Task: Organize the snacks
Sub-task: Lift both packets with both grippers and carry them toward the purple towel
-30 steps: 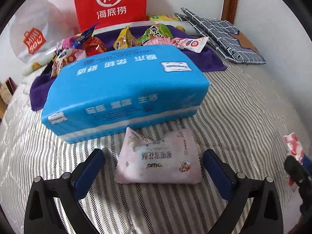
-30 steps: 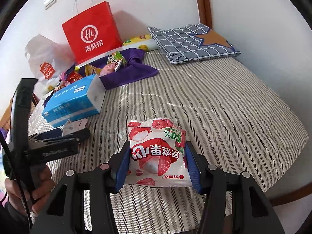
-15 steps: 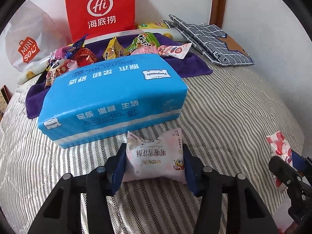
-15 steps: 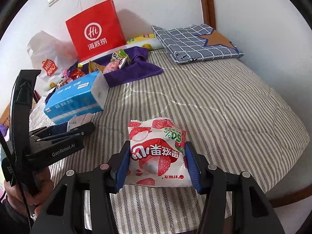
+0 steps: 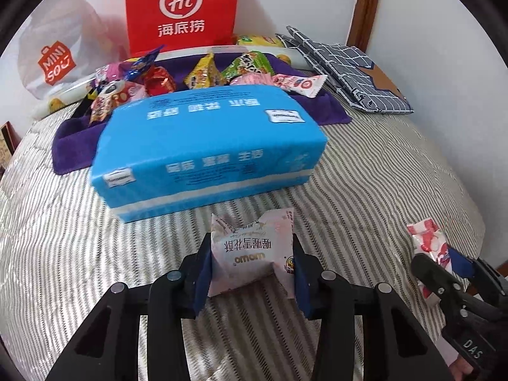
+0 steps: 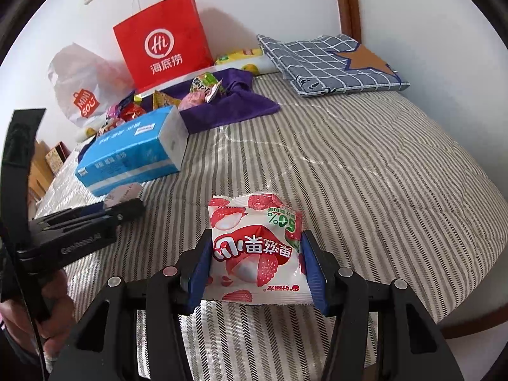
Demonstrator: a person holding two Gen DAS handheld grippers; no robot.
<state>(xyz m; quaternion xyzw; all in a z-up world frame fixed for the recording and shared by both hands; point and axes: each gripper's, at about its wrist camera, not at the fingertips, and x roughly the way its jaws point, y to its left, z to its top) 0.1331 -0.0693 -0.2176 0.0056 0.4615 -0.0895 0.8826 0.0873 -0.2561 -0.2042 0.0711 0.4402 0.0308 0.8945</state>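
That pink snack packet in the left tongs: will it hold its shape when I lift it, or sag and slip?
The pink snack packet looks puffy, so probably light. The left tongs have just been closing and now squeeze its sides, which crease inward: likely soft, not stiff. Its film looks glossy, so it may slide.

A blue tissue pack [image 5: 206, 152], red paper bag [image 5: 182, 9] and purple cloth [image 6: 228, 108] lie on grey-and-white striped bedding [image 6: 365, 165].

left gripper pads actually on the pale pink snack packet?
Touching. In the left wrist view, both blue pads of the left gripper press the sides of the pale pink snack packet; no gap shows.
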